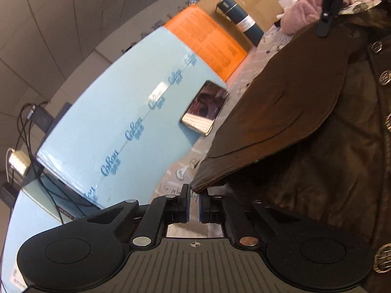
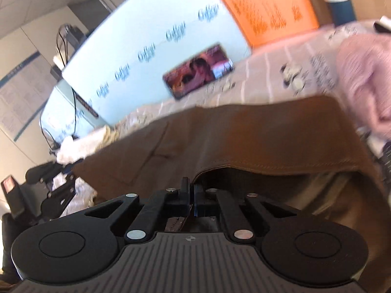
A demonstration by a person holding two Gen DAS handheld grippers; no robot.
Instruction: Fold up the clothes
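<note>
Garment: brown coat [image 1: 288, 112], heavy fabric with metal buttons [image 1: 385, 77] down one front edge; spread on a printed cloth [image 2: 266, 70] over the counter, one panel lifted off the rest.
Left gripper [image 1: 194, 196]: fingers clenched on a corner of the lifted panel; the fabric point sits between the pads, nearest the lens in the left wrist view.
Right gripper [image 2: 191, 193]: fingers clenched on the stitched hem of the same coat; a seam shows between the pads in the right wrist view.
Step in hand: both grips look set on one edge of the coat, panel raised and fairly taut between them. I judge this the start of a fold, lift made, carry-over not yet done.
Next move calls for: both hands travelling together at matched height across the body of the coat, tension kept so the panel lands flat, release only once the edge lies down.
Nearby clutter: phone [image 1: 204, 107] just beside the coat on a pale blue box [image 1: 117, 112]; pink fluffy garment [image 2: 361, 83] at the far end.
Further off: orange sheet [image 1: 207, 39], dark cylinder [image 1: 240, 19] on cardboard, well apart from the fold.
Caution: right view blurred, so depth of that grip is uncertain.
</note>
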